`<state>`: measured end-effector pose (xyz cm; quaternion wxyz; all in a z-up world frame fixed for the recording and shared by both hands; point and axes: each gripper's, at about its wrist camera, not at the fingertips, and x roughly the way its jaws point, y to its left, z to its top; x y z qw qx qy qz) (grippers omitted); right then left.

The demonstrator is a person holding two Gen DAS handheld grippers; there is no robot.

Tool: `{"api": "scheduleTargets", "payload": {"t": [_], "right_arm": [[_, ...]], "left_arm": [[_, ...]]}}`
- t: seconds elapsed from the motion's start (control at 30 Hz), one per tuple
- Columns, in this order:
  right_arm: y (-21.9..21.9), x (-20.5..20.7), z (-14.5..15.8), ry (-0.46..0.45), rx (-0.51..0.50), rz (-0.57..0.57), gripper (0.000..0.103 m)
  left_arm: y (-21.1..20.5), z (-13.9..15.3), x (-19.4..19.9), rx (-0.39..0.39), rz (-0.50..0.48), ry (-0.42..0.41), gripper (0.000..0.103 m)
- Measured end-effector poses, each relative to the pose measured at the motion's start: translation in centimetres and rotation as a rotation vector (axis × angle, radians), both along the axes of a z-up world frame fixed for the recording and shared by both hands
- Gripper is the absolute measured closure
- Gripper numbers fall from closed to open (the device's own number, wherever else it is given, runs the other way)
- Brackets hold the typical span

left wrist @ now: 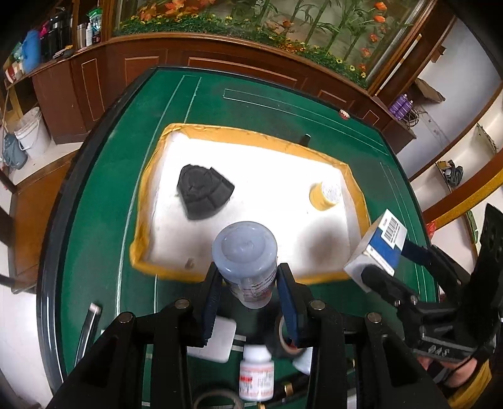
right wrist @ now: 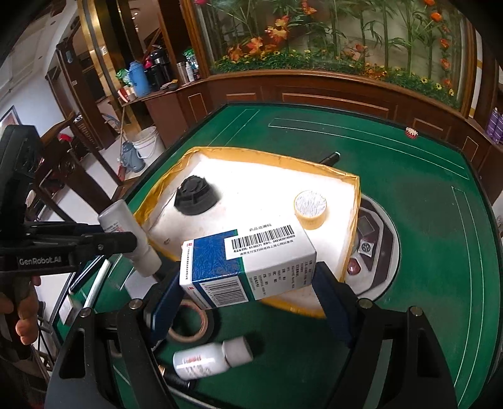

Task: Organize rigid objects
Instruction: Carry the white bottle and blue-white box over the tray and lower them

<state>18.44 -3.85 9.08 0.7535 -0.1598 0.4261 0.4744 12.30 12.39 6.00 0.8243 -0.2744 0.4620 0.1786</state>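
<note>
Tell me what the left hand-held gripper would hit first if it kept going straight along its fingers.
Probably the white floor of the yellow-rimmed tray, near its front edge; the left hand-held gripper carries a white bottle. Depth is uncertain.

Dark wood panelled counter (right wrist: 314,91), glass case of artificial flowers and bamboo (left wrist: 283,22), white bucket (left wrist: 31,132), pale floor (left wrist: 47,157)
</note>
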Motion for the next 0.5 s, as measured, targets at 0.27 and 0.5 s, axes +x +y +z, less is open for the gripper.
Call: {"api": "scheduleTargets", "payload": {"t": [0.27,0.5], "right_arm": [[2.0,1.9,-1.2,0.013,-0.02,-0.05,0.024],[3.0,3.2,-3.6,0.037,-0.083,-0.088,0.024]], "left_arm": [[1.5,-1.8,4.3,-0.06,-0.042,0.012,0.066],[2.5,-4.9,6.3,-0.144,-0.054,0.047,0.066]]}}
